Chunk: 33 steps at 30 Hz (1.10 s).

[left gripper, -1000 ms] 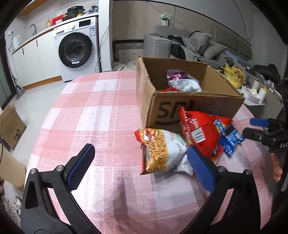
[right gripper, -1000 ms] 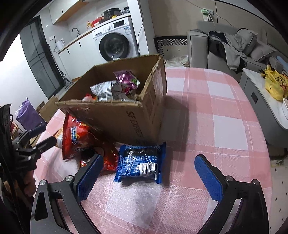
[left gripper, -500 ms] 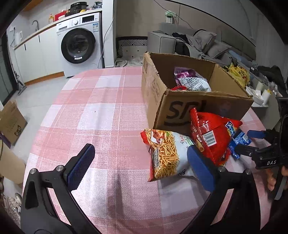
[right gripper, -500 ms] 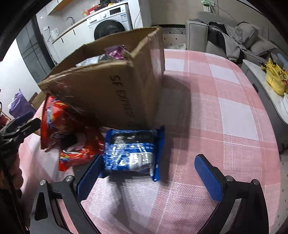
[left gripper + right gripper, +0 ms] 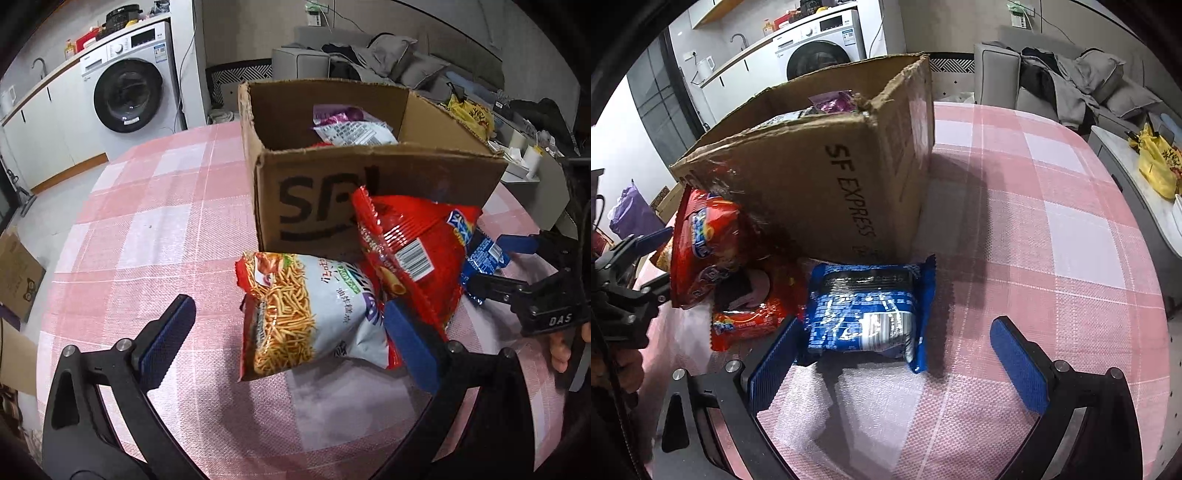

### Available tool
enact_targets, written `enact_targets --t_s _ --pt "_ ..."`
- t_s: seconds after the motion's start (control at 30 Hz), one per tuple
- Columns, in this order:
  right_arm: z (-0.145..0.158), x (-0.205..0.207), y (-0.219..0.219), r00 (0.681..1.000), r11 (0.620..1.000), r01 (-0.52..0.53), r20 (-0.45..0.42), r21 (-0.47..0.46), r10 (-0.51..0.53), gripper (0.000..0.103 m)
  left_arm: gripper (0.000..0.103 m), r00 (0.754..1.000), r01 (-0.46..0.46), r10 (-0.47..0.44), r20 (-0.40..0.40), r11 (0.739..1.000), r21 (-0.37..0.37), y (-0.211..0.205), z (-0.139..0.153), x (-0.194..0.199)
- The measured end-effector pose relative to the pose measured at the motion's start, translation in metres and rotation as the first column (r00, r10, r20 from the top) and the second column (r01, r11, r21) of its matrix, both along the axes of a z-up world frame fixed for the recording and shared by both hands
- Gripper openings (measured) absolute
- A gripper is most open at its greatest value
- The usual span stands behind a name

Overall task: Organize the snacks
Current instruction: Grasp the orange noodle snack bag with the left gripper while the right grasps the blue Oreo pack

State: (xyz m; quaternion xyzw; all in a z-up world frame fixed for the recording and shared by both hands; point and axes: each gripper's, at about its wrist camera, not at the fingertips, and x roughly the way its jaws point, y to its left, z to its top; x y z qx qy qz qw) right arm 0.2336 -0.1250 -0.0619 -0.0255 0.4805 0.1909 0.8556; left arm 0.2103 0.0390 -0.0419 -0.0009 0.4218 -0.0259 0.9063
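I was working in a lived-in home, an open room joining laundry corner and lounge. A front-loading washing machine (image 5: 129, 92) stood under a counter with a faucet (image 5: 38, 64) and white cabinets (image 5: 40, 122), while a grey sofa (image 5: 1067, 81) heaped with clothes sat behind. The tabletop (image 5: 155, 229) wore a pink checked cloth.

You see a worktop (image 5: 155, 236) covered in pink-and-white check, carrying a brown cardboard box (image 5: 369, 192) with black lettering. Before it lie a white-and-red snack bag (image 5: 306, 314), a red bag (image 5: 410, 243) and a blue packet (image 5: 868, 310). Each gripper has blue pads (image 5: 1015, 365) on black arms.
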Motion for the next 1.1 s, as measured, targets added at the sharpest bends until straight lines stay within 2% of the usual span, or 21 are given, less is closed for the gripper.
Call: enact_targets --t_s 0.1,0.2,0.33,0.37,0.63,0.73,0.77,1.1 --pt "0.001 -0.002 0.001 1.000 1.000 -0.012 -0.001 0.023 0.012 0.103 0.099 1.000 0.006 -0.006 -0.011 1.000 -0.023 0.002 -0.004 0.003" --pt "0.003 -0.003 0.001 1.000 0.999 -0.021 0.004 0.044 0.021 0.103 0.089 1.000 0.013 -0.015 -0.021 0.998 -0.067 0.006 -0.007 0.006" --pt "0.004 -0.003 0.001 1.000 0.998 -0.025 0.001 0.058 0.025 0.102 0.059 0.997 0.056 -0.062 -0.037 0.987 -0.148 0.007 -0.009 0.008" --pt "0.005 -0.003 0.000 1.000 0.998 -0.026 0.000 0.060 0.026 0.102 0.057 0.998 0.052 -0.057 -0.032 0.988 -0.145 0.007 -0.008 0.008" --pt "0.005 -0.003 -0.002 1.000 0.997 -0.024 0.000 0.070 0.024 0.101 0.055 1.000 0.025 -0.027 -0.007 0.986 -0.165 0.015 -0.004 -0.001" --pt "0.005 -0.003 0.000 1.000 0.998 -0.023 0.007 0.057 0.022 0.092 0.055 1.000 0.008 -0.007 0.005 0.987 -0.158 0.019 0.000 -0.005" --pt "0.004 -0.004 0.002 1.000 0.999 -0.022 0.013 0.032 0.021 0.084 0.055 1.000 0.003 -0.001 0.008 0.988 -0.152 0.020 0.000 -0.007" --pt "0.005 -0.008 0.008 0.999 0.999 -0.040 0.023 0.017 0.039 0.077 0.055 0.999 -0.029 0.034 0.030 0.988 -0.150 0.034 0.010 -0.023"
